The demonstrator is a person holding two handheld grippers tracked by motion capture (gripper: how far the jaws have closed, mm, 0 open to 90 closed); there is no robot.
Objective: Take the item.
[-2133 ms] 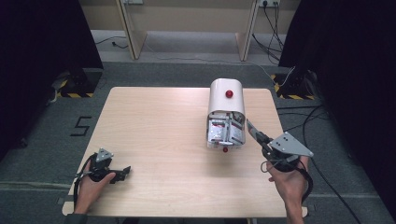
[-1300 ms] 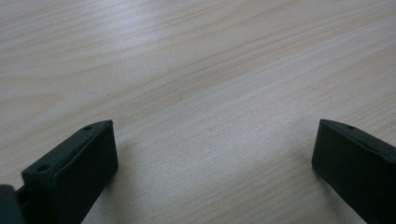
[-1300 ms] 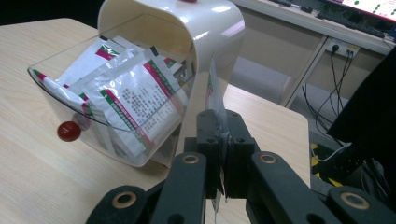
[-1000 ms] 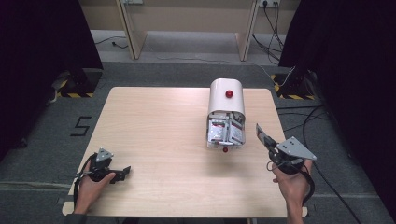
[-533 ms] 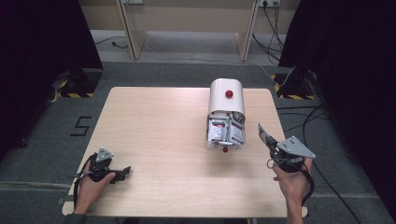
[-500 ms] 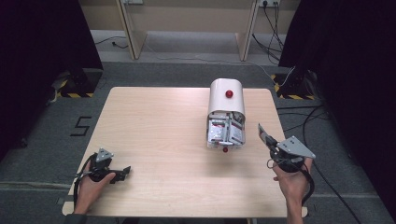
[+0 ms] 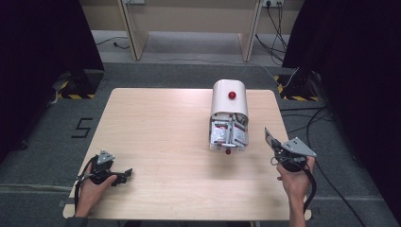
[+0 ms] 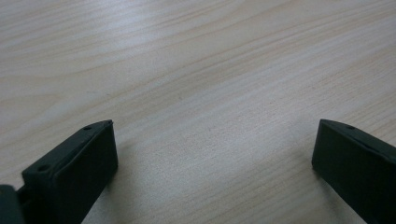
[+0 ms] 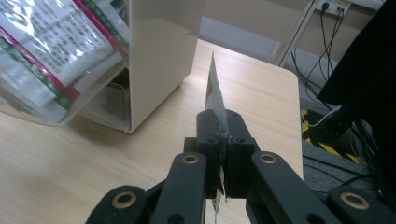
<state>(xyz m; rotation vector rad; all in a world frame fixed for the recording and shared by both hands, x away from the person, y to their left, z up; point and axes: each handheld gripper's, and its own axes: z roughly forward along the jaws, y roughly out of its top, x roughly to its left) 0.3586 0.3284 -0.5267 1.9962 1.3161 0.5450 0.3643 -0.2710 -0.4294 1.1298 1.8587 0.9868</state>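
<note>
High view first, from the left: the left gripper rests low on the surface near the person's corner, well apart from everything else. In the left gripper view its jaws stand wide apart over bare wood with nothing between them.

Toward the middle-right stands the white dispenser box, its long axis running away from the person, its open clear front full of packets and facing the near edge.

Farther right, the right gripper is clenched on a thin sachet. In the right gripper view the sachet stands on edge, rising straight up out of the closed jaws. The box lies to the left of the jaws, near but not touching. The right hand is clearly nearer to it, so I judge that any return to the box means swinging leftward.
</note>
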